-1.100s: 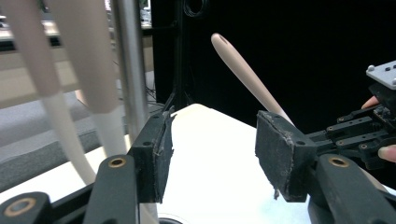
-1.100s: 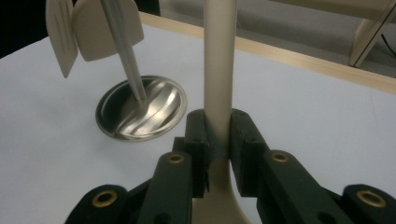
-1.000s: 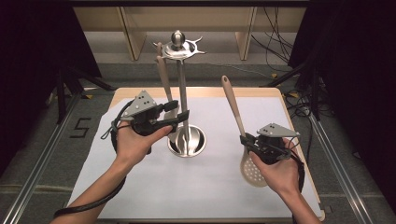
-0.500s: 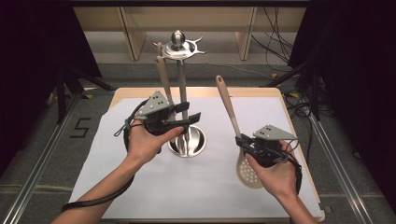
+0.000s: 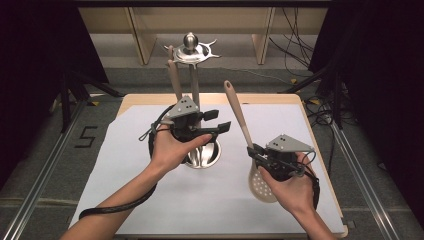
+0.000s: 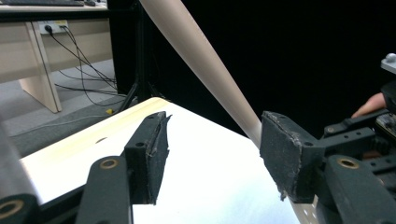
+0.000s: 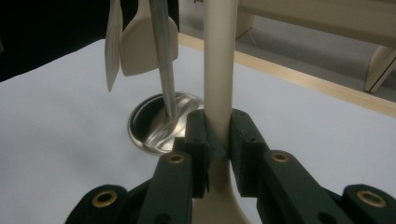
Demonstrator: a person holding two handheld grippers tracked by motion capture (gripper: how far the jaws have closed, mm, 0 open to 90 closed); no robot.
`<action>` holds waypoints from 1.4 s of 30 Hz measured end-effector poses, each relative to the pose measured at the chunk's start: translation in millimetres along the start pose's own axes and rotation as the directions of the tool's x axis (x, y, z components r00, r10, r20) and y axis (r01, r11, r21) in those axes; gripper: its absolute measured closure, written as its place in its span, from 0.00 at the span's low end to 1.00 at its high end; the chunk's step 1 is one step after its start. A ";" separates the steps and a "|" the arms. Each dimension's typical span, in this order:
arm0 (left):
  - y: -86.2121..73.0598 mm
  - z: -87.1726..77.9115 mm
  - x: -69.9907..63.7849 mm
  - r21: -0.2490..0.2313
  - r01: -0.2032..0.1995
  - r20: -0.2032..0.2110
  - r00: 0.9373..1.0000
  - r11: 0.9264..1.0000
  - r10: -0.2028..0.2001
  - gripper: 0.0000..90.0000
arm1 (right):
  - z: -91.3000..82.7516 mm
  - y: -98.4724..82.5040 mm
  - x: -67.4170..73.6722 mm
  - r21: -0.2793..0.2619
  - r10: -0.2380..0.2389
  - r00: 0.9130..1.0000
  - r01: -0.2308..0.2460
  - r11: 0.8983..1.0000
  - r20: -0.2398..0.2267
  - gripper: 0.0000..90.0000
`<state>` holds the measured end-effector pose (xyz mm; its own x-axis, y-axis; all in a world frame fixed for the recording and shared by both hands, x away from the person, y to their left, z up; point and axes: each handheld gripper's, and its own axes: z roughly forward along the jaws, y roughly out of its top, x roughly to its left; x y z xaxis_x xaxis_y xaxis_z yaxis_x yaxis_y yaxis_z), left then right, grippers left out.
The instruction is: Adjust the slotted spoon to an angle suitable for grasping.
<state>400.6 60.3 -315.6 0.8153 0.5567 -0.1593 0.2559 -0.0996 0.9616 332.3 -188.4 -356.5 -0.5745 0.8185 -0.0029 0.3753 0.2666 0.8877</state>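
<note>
Right gripper (image 5: pixel 256 151) clamps the slotted spoon (image 5: pixel 263 182); left gripper (image 5: pixel 216 120) open.
Right gripper view: pads pinch the handle, utensil stand (image 7: pixel 164 60) beyond; left gripper view: jaws just widened, nothing between.

Beige slotted spoon (image 5: pixel 247 145), handle tilted up, perforated bowl low over white sheet.

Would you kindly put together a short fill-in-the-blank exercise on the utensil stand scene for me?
1. The right gripper is shut on the handle of a slotted ____, whose perforated head lies near the white sheet.
2. The jaws of the left gripper are ____, with nothing between the pads.
3. The metal stand rises from a round ____ base.
4. Two pale utensils ____ from the stand's top.

Missing words: spoon; open; metal; hang
</note>
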 end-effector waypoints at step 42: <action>3.7 17.0 -21.3 -0.062 0.033 0.176 0.984 0.998 -0.022 0.84 | 11.0 1.3 14.4 0.002 -0.042 0.998 0.042 0.999 -0.038 0.88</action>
<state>393.0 34.0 -312.5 0.8881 0.4051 -0.2172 0.2503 -0.0299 0.9677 332.5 -170.7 -360.5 -0.6166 0.7869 -0.0226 0.3524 0.3016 0.8859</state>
